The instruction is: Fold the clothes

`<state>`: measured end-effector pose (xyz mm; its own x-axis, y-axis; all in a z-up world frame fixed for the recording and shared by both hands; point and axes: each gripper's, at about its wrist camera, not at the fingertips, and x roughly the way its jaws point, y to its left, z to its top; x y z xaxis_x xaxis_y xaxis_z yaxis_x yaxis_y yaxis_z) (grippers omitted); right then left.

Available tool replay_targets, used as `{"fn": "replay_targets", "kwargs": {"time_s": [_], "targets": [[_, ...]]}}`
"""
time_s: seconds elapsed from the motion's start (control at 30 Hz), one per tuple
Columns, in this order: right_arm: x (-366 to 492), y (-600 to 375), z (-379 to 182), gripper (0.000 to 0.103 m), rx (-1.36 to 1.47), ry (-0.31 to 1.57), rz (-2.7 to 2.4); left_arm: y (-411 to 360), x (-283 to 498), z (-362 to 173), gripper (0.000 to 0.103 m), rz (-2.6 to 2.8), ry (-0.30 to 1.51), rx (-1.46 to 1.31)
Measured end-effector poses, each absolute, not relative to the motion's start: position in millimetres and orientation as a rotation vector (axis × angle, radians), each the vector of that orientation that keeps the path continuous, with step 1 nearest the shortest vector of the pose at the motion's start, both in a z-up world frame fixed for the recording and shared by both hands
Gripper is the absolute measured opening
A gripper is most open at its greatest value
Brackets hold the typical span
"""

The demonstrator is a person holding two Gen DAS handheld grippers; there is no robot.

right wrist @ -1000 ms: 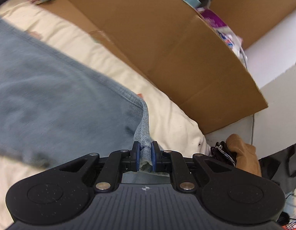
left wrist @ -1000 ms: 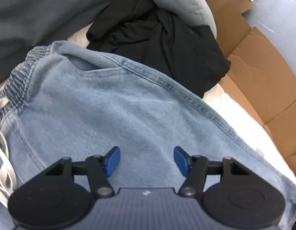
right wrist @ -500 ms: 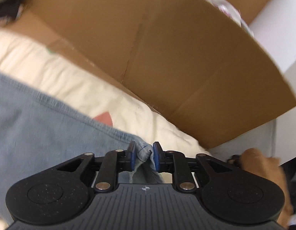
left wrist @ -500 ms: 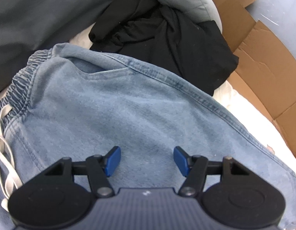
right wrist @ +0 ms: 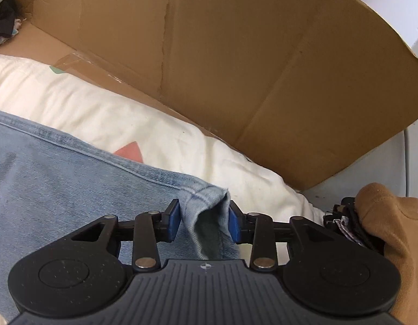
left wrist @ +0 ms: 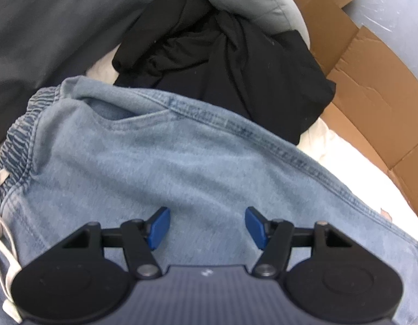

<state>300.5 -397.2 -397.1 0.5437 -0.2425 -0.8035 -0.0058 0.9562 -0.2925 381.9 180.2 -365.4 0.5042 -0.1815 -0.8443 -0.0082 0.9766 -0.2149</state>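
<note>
Left wrist view: the left hand-held gripper (left wrist: 207, 226) hovers over a pair of light-blue denim pants (left wrist: 160, 168), its blue pads standing well apart with nothing between them but the flat cloth below. The pants lie spread across a cream bedsheet (left wrist: 352, 162), the elastic waistband (left wrist: 19, 140) bunched at the left with a white drawstring (left wrist: 3, 233) trailing beside it. Beyond the pants' stitched side seam sits a crumpled black garment (left wrist: 225, 62), touching the denim edge, with a pale grey pillow (left wrist: 252, 2) behind it and flattened brown cardboard (left wrist: 371, 86) to the right.

In the right wrist view, the right hand-held gripper (right wrist: 204, 222) has its jaws opening, with the hem corner of the pant leg (right wrist: 206, 216) standing folded between the pads (the cloth touches the right pad, but whether either pad presses it cannot be told). The leg runs off to the left over the cream sheet, which bears a small pink triangle print (right wrist: 130, 151). A cardboard sheet (right wrist: 236, 67) rises behind, and a tan garment (right wrist: 393, 233) lies at the right edge.
</note>
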Motion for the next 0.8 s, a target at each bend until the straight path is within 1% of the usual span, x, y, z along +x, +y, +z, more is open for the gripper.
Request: {"fn": "replay_targets", "kwargs": {"time_s": [0.03,0.07,0.2,0.23,0.27,0.33,0.4,0.53,0.8], "targets": [[300.8,-398.8,-395.7,0.026,-0.267,0.984,-0.145,181.1,383.2,-364.3,0.065,-0.104,1.028,-0.206],[301.4,-399.6,-393.9,0.022,-0.266,0.977,-0.149,181.5,384.9,-363.8,0.065,-0.102,1.021,-0.207],[303.5,-399.4,-385.9,0.016,-0.289,0.945,-0.165,180.8,392.5,-364.0,0.064,-0.102,1.0,-0.2],[304.4,-398.8,-384.1,0.012,-0.299,0.938,-0.17,180.1,394.5,-364.4,0.064,-0.101,0.996,-0.195],[305.9,-397.4,-382.1,0.011,-0.313,0.93,-0.177,179.8,396.2,-364.2,0.064,-0.1,0.992,-0.196],[308.8,-394.8,-376.4,0.01,-0.332,0.906,-0.195,179.5,398.7,-361.6,0.059,-0.1,0.977,-0.202],[310.4,-393.2,-369.5,0.01,-0.34,0.88,-0.214,179.3,399.9,-352.5,0.059,-0.112,0.94,-0.202],[315.7,-391.0,-366.5,0.01,-0.369,0.857,-0.248,180.6,411.6,-345.2,0.059,-0.131,0.93,-0.214],[321.7,-392.9,-375.6,0.01,-0.382,0.866,-0.272,195.4,443.3,-363.1,0.059,-0.072,0.961,-0.412]]}}
